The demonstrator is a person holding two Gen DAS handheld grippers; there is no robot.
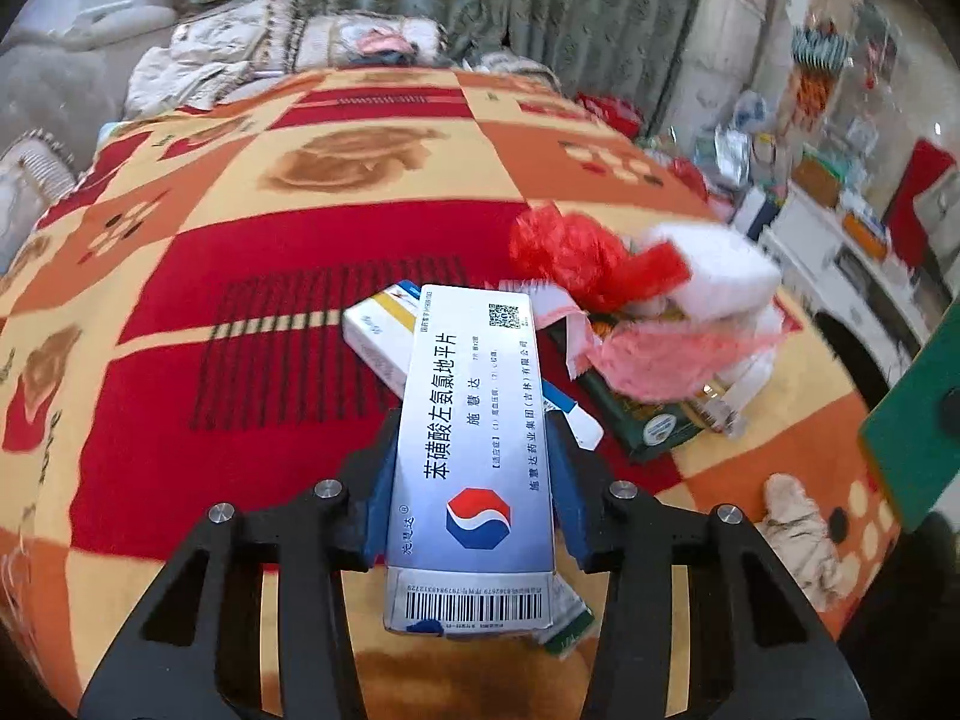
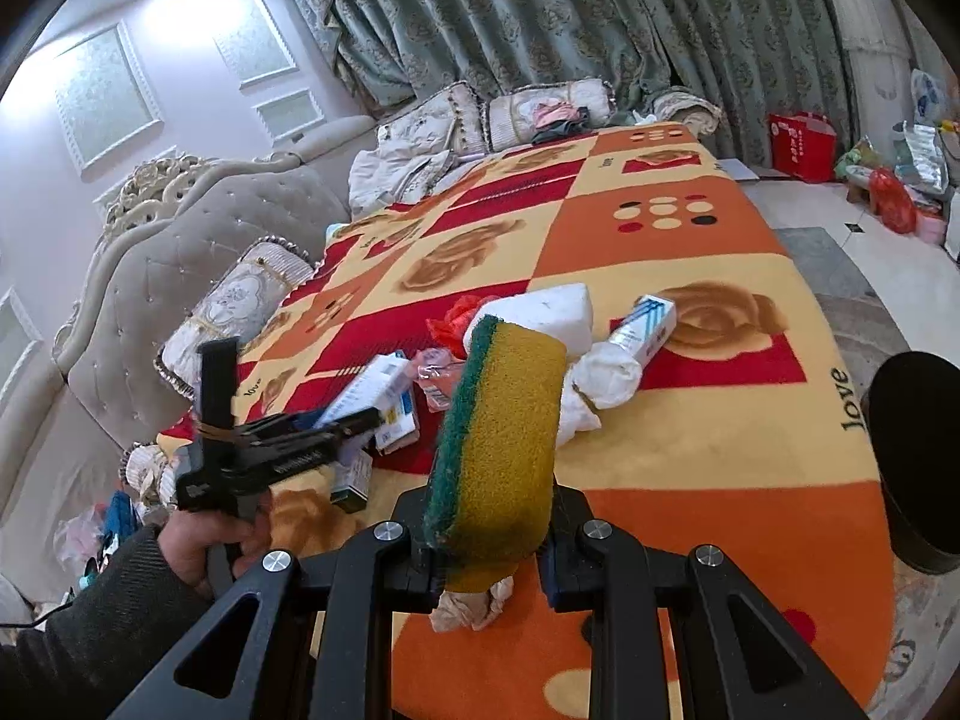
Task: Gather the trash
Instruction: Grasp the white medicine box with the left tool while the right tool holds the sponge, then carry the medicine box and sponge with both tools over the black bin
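Blanket-covered bed point(image 1: 300, 210): left tongs point(image 1: 474, 468) pinch medicine box point(image 1: 474, 420), right tongs point(image 2: 489, 546) pinch sponge point(image 2: 504, 450)

We count two grippers, the left gripper point(image 1: 474, 438) at 6 o'clock and the right gripper point(image 2: 489, 516). We see one yellow-green sponge point(image 2: 504, 426), one silver medicine box point(image 1: 474, 420) and one red plastic bag point(image 1: 564, 252) at 2 o'clock.

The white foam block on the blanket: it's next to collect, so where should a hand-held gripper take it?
Grip the white foam block across its two broad faces, coming from above on the near side; red plastic bag crowds its left, and its thick, wedge-like body looks soft.
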